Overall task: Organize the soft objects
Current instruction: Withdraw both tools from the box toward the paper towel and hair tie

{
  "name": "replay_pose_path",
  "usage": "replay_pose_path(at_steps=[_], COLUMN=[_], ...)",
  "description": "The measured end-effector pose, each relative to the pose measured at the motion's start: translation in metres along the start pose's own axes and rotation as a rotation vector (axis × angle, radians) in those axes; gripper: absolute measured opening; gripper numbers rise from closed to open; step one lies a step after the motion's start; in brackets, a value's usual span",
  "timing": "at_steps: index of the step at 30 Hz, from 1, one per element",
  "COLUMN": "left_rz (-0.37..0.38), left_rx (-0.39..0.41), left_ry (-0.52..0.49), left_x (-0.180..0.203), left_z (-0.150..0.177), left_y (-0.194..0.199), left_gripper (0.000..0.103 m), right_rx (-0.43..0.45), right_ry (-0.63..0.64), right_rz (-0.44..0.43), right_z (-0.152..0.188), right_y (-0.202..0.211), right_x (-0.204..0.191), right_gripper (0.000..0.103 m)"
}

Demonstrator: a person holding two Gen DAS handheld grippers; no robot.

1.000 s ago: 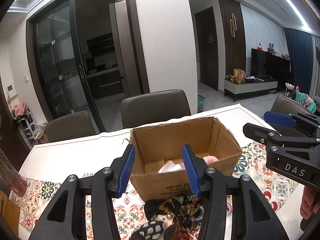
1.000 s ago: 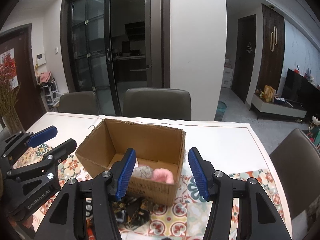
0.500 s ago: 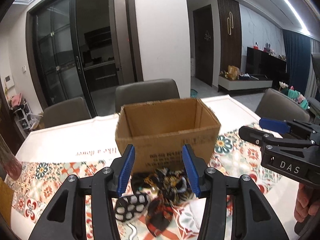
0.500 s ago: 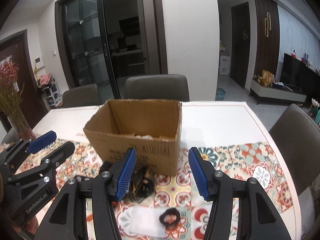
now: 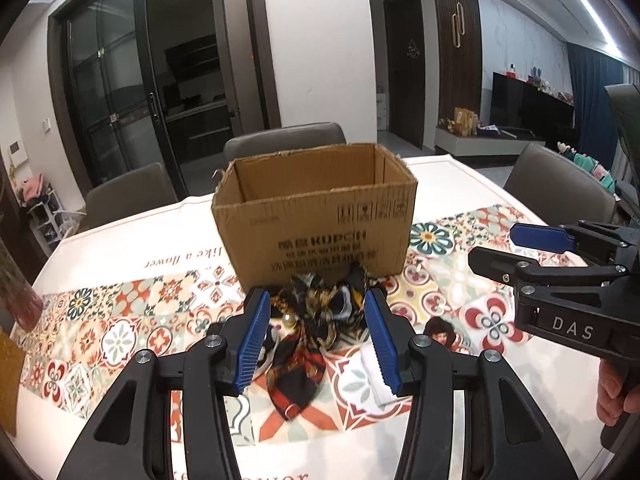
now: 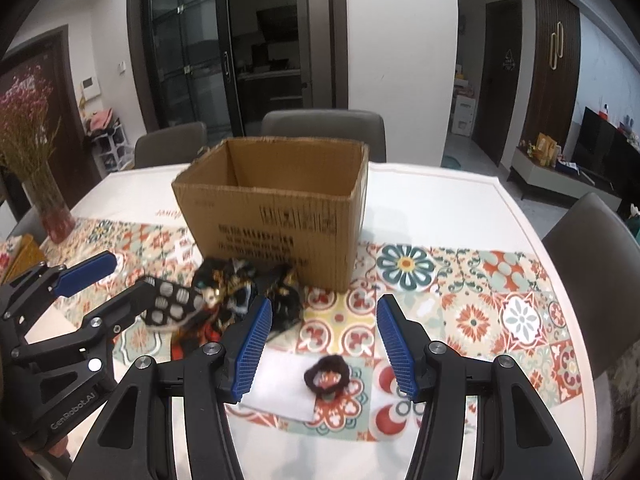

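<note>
Both tongs above scarves

Left gripper wide open, holding nothing, low over the table. Right gripper wide open too, empty, just to its right, same height.

Your box sits mid-bench, chairs behind it. Scarf pile lies on the bench touching the box front. Cloth and scrunchie lie nearer you, right of the pile. Vase far left.
</note>
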State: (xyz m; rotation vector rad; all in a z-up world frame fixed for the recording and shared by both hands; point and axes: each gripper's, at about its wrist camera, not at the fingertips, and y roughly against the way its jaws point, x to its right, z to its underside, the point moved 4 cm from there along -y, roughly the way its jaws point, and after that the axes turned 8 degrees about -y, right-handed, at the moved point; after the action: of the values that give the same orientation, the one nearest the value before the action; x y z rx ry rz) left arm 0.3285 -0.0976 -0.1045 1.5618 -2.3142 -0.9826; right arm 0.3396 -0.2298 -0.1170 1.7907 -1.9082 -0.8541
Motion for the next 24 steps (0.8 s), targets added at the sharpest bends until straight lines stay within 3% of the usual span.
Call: replay_pose_path(at_steps=[24], left_rz=[-0.029], left_rx=[-0.105], left_ry=[0.057], left_x=[0.001], left_z=[0.058], left_y=[-0.021], left_gripper=[0.048], right_rx=[-0.12], right_ry=[-0.049], right_rz=[-0.01], right_z=[0.062], right_y=[-0.028], right_x=[0.0], right_gripper=[0.056])
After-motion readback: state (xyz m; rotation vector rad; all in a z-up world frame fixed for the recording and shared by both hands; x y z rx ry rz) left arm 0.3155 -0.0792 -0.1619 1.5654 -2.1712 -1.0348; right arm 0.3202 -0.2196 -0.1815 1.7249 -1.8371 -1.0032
